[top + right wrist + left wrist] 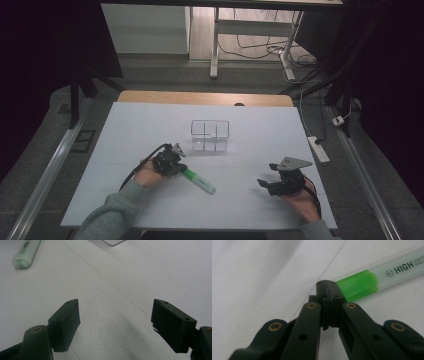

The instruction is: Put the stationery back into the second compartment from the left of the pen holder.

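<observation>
Lying flat on the white table (150,130), the green highlighter (198,180) sits just beside the left tool (175,162), whose jaws are clenched together on nothing, their tips touching its green end. It looks light, stiff and smooth, likely to roll, so gripping across mid-barrel seems best. The clear divided organizer (210,135) beyond stands apparently empty. The right tool (272,182) rests released, well apart.

Left gripper (329,287): black plastic jaws, brass-coloured pivot pins, small screw holes, black trailing cable. Right gripper (115,325): black blocky pads with screw holes, one brass-coloured pin, grey three-cornered top plate. Grey sleeves (112,212) on both forearms
</observation>
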